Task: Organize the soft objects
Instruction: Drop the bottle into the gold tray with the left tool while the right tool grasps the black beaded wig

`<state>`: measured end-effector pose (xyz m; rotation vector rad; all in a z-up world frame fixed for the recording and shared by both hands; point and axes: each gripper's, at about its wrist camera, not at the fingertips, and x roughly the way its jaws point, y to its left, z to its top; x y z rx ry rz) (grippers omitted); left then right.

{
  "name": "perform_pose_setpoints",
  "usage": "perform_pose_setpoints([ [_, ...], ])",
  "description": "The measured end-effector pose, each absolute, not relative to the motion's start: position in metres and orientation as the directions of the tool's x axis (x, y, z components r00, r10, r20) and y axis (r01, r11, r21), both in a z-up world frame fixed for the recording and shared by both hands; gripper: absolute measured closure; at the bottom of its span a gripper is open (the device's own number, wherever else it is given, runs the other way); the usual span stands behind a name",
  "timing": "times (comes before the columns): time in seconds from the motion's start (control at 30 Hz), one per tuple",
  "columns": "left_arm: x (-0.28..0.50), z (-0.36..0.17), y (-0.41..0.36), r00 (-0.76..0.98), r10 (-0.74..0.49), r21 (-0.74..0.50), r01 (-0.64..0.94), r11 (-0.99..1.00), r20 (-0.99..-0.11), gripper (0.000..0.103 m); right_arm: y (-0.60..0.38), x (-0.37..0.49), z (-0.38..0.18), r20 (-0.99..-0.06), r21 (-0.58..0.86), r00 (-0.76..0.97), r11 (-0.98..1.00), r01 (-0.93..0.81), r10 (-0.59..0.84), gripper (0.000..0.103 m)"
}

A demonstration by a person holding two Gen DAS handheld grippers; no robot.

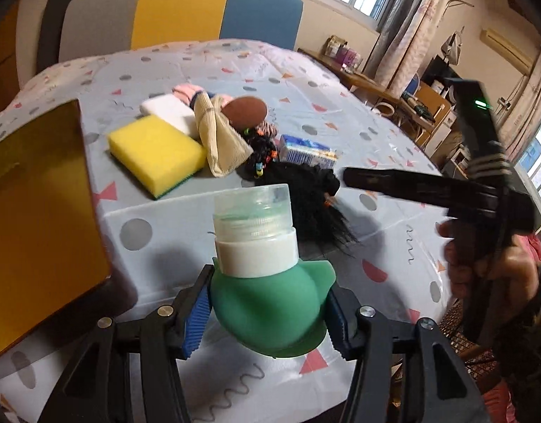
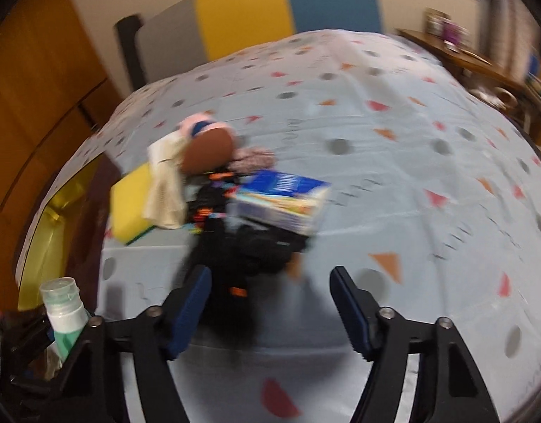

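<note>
My left gripper (image 1: 266, 313) is shut on a green soft squeeze bottle (image 1: 266, 310) with a white collar and clear cap, held above the table. Beyond it lies a pile: a yellow sponge (image 1: 154, 151), a white sponge (image 1: 168, 109), a beige cloth (image 1: 217, 137), a brown oval puff (image 1: 249, 111), pink socks (image 1: 189, 90), a blue tissue pack (image 1: 305, 149) and a black hairpiece (image 1: 305, 190) with coloured ties. My right gripper (image 2: 270, 299) is open just above the hairpiece (image 2: 245, 257), whose strands lie by the left pad; the pads do not press on it. The tissue pack (image 2: 284, 197) lies just beyond.
A yellow box (image 1: 34, 211) stands at the table's left edge, close to the held bottle. The table (image 1: 340, 112) wears a pale patterned cloth. A chair with grey, yellow and blue panels (image 1: 178, 10) stands behind it. A person's hand (image 1: 460, 264) grips the right tool.
</note>
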<state>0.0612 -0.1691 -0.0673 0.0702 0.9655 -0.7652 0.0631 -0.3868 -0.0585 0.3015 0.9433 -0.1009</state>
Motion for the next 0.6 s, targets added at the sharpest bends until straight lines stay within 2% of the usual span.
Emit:
perform_pose_setpoints([
  [0.13,0.057,-0.057,-0.159,0.345,-0.573,-0.286,0.611,0.738,-0.744,0.046,-0.358,0.096,-0.063,-0.822,0.162,0.565,0.978,0.128,0.062,0.04],
  [0.2,0.055,-0.05,-0.152,0.35,-0.585,-0.299,0.608,0.736,-0.731,0.046,-0.348,0.114,-0.071,-0.84,0.139,0.538,0.985,0.102,0.063,0.052],
  [0.33,0.052,-0.032,-0.133,0.364,-0.612,-0.332,0.593,0.734,-0.702,0.046,-0.34,0.142,-0.096,-0.882,0.106,0.468,0.991,0.085,0.055,0.062],
  [0.37,0.052,-0.028,-0.128,0.369,-0.617,-0.338,0.589,0.734,-0.695,0.046,-0.341,0.147,-0.104,-0.89,0.102,0.453,0.99,0.093,0.049,0.068],
  [0.5,0.06,-0.008,-0.096,0.411,-0.63,-0.379,0.542,0.75,-0.659,0.046,-0.35,0.149,-0.109,-0.882,0.162,0.464,0.979,0.126,0.087,0.068],
  [0.6,0.077,0.0,-0.065,0.45,-0.615,-0.411,0.473,0.779,-0.647,0.046,-0.348,0.148,-0.112,-0.877,0.148,0.472,0.984,0.095,0.087,0.068],
])
